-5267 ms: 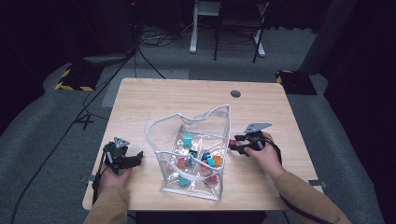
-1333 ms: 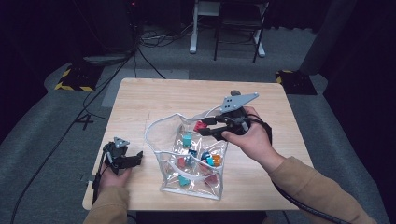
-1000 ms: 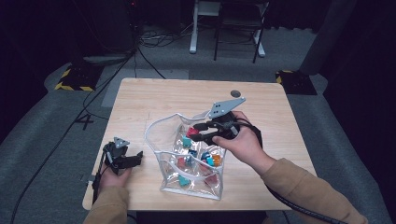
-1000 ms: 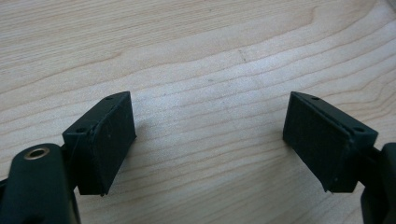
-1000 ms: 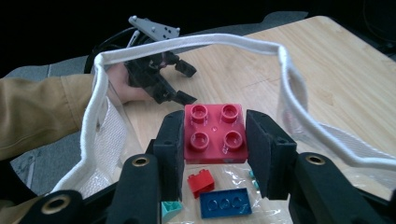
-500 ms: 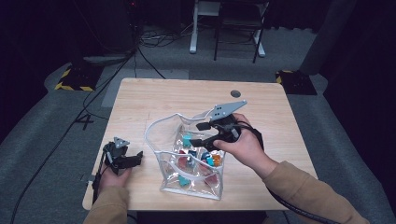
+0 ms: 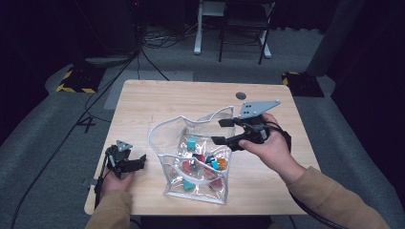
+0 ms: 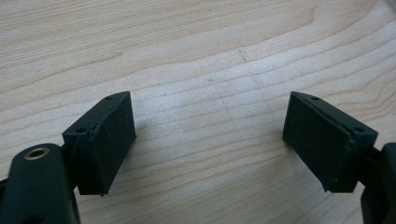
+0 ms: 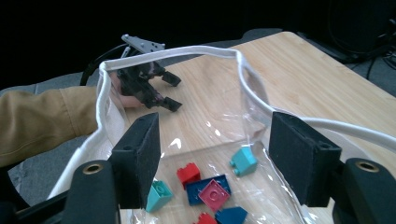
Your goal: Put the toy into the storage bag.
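So my right gripper point(image 7: 221, 131) hangs at the open mouth of the clear plastic pouch point(image 7: 173, 130), jaws having just spread apart, nothing between them. The pouch stands in the middle of the wooden table point(image 7: 191, 98), white-trimmed rim gaping, and through my right gripper view I look down on the toy bricks inside: a teal brick point(image 9: 243, 161), a red brick point(image 9: 188, 174), a blue plate point(image 9: 192, 191) with a pink piece point(image 9: 215, 193) on it (more lower down, cut off). My left gripper point(image 7: 135, 163) rests on the table left of the pouch, well apart from it, jaws wide and empty.
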Demonstrator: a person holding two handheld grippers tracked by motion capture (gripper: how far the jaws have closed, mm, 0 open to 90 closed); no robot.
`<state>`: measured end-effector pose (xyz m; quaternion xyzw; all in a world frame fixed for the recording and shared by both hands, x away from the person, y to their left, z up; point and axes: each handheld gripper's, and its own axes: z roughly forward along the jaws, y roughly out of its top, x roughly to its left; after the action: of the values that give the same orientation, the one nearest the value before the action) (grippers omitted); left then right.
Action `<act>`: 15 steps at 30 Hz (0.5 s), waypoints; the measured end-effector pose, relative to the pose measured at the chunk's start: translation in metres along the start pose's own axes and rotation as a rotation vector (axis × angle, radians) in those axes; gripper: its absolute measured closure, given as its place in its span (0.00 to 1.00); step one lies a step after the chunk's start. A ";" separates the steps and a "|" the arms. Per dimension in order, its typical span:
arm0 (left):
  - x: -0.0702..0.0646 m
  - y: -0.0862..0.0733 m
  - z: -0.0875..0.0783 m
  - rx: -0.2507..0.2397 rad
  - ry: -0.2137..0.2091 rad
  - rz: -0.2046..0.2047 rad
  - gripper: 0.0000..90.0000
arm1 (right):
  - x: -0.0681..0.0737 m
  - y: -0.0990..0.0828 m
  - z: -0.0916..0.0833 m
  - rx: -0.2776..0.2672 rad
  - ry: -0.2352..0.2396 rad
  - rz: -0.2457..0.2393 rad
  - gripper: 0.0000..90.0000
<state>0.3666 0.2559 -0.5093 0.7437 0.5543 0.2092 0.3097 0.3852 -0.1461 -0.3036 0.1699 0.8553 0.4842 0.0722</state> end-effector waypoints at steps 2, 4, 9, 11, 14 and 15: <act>0.000 0.000 0.000 0.001 0.001 0.000 0.19 | -0.003 -0.003 -0.008 -0.007 -0.016 0.004 0.39; 0.000 0.000 0.000 0.000 0.000 0.000 0.19 | -0.007 -0.006 -0.015 -0.013 -0.029 0.013 0.39; 0.000 0.000 0.000 0.000 0.000 0.000 0.19 | -0.018 -0.018 -0.031 -0.016 -0.067 0.038 0.39; 0.000 0.000 0.000 0.000 0.000 0.000 0.19 | -0.023 -0.024 -0.037 -0.018 -0.085 0.050 0.39; 0.000 0.000 0.000 0.000 0.000 0.000 0.19 | -0.029 -0.032 -0.046 -0.019 -0.116 0.065 0.38; 0.000 0.000 0.000 0.000 0.000 0.000 0.19 | -0.030 -0.034 -0.048 -0.017 -0.125 0.066 0.38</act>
<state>0.3666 0.2558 -0.5093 0.7436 0.5544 0.2091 0.3098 0.3922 -0.2115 -0.3089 0.2273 0.8389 0.4820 0.1108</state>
